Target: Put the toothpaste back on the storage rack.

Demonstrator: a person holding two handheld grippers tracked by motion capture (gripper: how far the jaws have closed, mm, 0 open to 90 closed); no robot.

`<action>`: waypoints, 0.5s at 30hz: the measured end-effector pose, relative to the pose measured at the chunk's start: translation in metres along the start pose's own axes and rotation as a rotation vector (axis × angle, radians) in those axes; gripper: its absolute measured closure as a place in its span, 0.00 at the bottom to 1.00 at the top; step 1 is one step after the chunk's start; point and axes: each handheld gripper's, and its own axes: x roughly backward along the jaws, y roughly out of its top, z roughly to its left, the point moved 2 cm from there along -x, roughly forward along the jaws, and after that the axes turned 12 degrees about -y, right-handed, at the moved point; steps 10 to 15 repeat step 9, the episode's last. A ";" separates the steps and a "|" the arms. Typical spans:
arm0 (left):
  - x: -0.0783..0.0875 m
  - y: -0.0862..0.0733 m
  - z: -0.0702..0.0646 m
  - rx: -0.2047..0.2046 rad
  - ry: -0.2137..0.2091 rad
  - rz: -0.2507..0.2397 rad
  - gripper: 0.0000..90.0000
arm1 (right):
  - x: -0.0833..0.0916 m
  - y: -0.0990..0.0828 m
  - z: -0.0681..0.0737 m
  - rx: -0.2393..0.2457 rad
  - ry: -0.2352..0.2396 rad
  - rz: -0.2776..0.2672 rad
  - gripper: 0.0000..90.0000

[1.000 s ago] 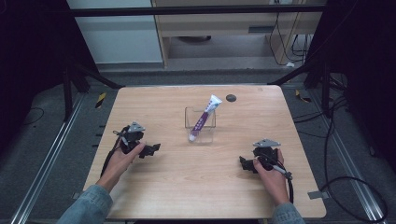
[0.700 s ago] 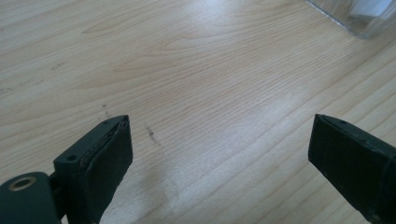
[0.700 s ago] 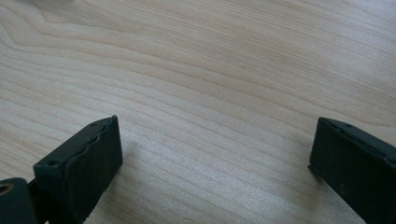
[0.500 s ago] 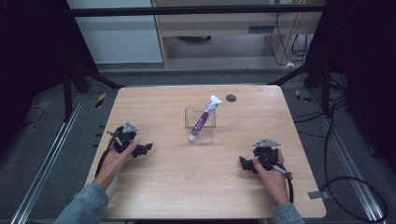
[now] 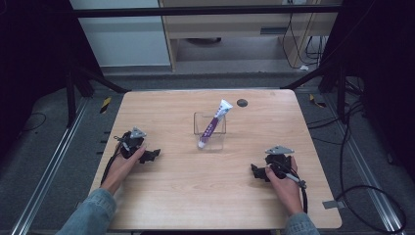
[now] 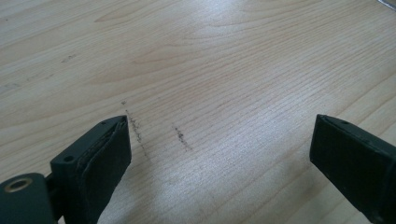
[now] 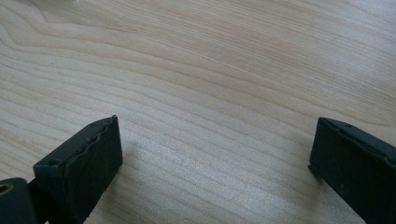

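I hold two grippers low on one wooden table (image 5: 171, 205): my left gripper (image 5: 152, 155) at nine o'clock, my right gripper (image 5: 256, 172) at four o'clock, both with jaws spread, pinching nothing. One tube (image 5: 213, 123) leans in one clear holder (image 5: 198, 121) at centre; one dark disc (image 5: 242, 103) lies at one o'clock.

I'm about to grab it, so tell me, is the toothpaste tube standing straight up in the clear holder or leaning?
Leaning. The tube sits in the clear holder, its top tilted toward the table's far right.
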 end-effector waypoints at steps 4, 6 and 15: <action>-0.006 -0.003 0.003 0.001 -0.005 0.017 0.05 | 0.000 0.000 0.000 0.000 0.000 0.000 0.03; -0.007 -0.004 0.004 0.006 -0.016 0.003 0.02 | 0.000 0.000 0.000 0.000 0.000 0.000 0.03; -0.008 -0.004 0.005 0.008 -0.020 -0.003 0.01 | 0.000 0.000 0.000 0.000 0.000 0.000 0.03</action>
